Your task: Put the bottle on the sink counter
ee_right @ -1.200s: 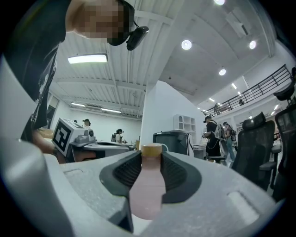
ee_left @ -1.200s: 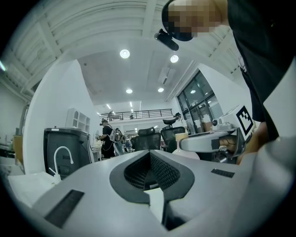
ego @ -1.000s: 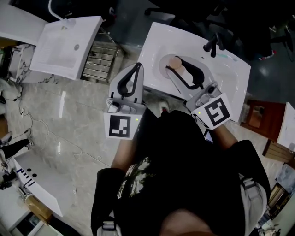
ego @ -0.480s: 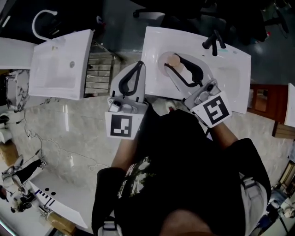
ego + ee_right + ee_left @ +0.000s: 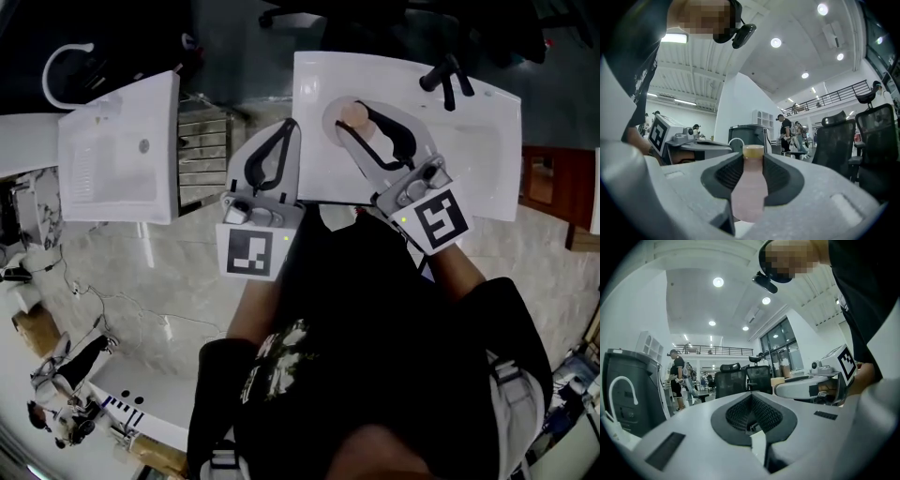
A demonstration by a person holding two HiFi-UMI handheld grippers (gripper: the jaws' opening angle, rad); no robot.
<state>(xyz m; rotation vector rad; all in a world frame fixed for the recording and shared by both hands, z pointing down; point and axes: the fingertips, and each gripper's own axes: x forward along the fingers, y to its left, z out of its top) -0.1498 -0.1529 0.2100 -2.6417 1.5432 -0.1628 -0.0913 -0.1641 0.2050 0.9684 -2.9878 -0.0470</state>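
Right gripper view: right tool (image 5: 753, 161) clamps the pink bottle (image 5: 749, 197) over the basin (image 5: 330, 141), left tool (image 5: 751, 401) shut and empty; letting go here risks it dropping into the basin, missing the worktop (image 5: 487, 141).

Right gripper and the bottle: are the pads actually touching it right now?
Touching. In its own view, the right gripper has both dark pads pressed against the sides of the pink bottle, with no gap on either side.
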